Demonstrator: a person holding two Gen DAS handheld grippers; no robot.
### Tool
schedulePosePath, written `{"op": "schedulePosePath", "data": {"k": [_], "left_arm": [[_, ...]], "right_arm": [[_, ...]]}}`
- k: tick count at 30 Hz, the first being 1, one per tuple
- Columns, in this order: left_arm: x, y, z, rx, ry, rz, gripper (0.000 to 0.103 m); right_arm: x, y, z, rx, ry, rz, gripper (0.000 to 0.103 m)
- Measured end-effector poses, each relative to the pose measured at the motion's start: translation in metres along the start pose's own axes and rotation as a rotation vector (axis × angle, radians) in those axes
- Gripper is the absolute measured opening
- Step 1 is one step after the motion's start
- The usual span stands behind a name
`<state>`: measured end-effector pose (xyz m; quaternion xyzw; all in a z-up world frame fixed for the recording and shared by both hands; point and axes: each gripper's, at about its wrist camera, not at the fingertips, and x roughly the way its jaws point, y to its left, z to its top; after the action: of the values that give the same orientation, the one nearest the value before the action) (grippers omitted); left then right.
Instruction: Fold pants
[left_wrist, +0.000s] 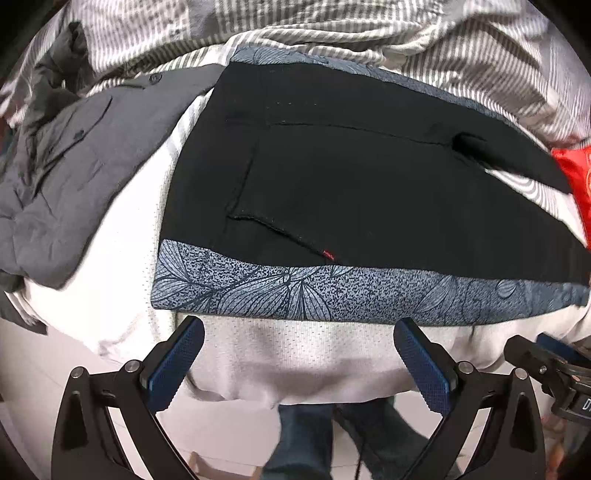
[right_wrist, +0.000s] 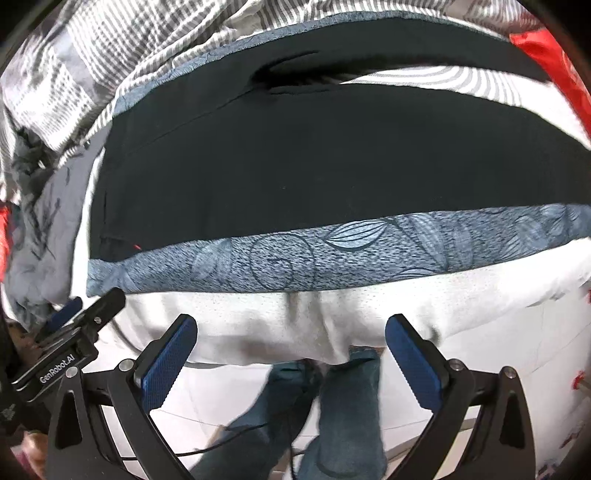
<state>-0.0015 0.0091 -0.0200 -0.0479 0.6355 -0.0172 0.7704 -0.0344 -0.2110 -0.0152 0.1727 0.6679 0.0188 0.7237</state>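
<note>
Black pants (left_wrist: 369, 192) lie spread on a blue leaf-patterned mat (left_wrist: 295, 291); a back pocket with a small red tag faces up near the front edge. In the right wrist view the pants (right_wrist: 295, 166) stretch across the mat (right_wrist: 332, 254), the two legs parted at the far right. My left gripper (left_wrist: 299, 354) is open and empty, just short of the mat's front edge. My right gripper (right_wrist: 291, 350) is open and empty, also in front of the mat.
A white mesh cover (left_wrist: 303, 354) hangs over the bed's front edge. A grey shirt (left_wrist: 74, 177) lies at left. Striped bedding (left_wrist: 332, 33) is bunched behind. A red item (left_wrist: 576, 177) sits at right. The person's jeans-clad legs (right_wrist: 347, 413) stand below.
</note>
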Motion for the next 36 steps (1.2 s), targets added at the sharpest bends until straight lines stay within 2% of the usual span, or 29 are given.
{"op": "schedulePosePath", "data": {"k": [3, 5, 7, 8, 11, 15, 22, 25, 27, 28, 29, 32, 36], "left_arm": [[0.004, 0.011, 0.003, -0.046, 0.006, -0.029, 0.088], [0.009, 0.018, 0.005, -0.074, 0.019, -0.055, 0.086], [0.013, 0.021, 0.004, -0.094, 0.034, -0.072, 0.07], [0.015, 0.021, 0.003, -0.099, 0.053, -0.081, 0.069], [0.021, 0.027, 0.002, -0.127, 0.058, -0.109, 0.069], [0.026, 0.031, -0.001, -0.151, 0.063, -0.158, 0.069], [0.032, 0.035, -0.009, -0.139, 0.069, -0.199, 0.069], [0.037, 0.035, -0.007, -0.146, 0.082, -0.212, 0.069], [0.039, 0.034, -0.007, -0.157, 0.091, -0.229, 0.069], [0.041, 0.033, -0.006, -0.166, 0.097, -0.242, 0.069], [0.042, 0.033, -0.005, -0.176, 0.103, -0.264, 0.069], [0.045, 0.027, -0.003, -0.195, 0.126, -0.339, 0.069], [0.052, 0.022, 0.0, -0.261, 0.162, -0.451, 0.069]], "right_arm": [[0.003, -0.003, -0.001, 0.074, 0.016, 0.109, 0.101], [0.007, -0.01, 0.0, 0.127, 0.025, 0.167, 0.092], [0.012, -0.015, -0.001, 0.161, 0.027, 0.207, 0.084], [0.016, -0.018, -0.002, 0.178, 0.027, 0.237, 0.079], [0.026, -0.028, -0.006, 0.237, 0.036, 0.311, 0.076], [0.041, -0.042, -0.009, 0.307, 0.028, 0.367, 0.076], [0.069, -0.057, 0.0, 0.414, -0.011, 0.499, 0.074], [0.078, -0.057, 0.006, 0.46, -0.009, 0.563, 0.061], [0.08, -0.056, 0.011, 0.465, 0.002, 0.561, 0.044], [0.08, -0.055, 0.012, 0.467, 0.01, 0.56, 0.032], [0.077, -0.057, 0.013, 0.473, 0.009, 0.583, 0.024], [0.065, -0.061, 0.013, 0.484, -0.007, 0.659, 0.016], [0.046, -0.058, 0.014, 0.449, -0.015, 0.688, 0.014]]}}
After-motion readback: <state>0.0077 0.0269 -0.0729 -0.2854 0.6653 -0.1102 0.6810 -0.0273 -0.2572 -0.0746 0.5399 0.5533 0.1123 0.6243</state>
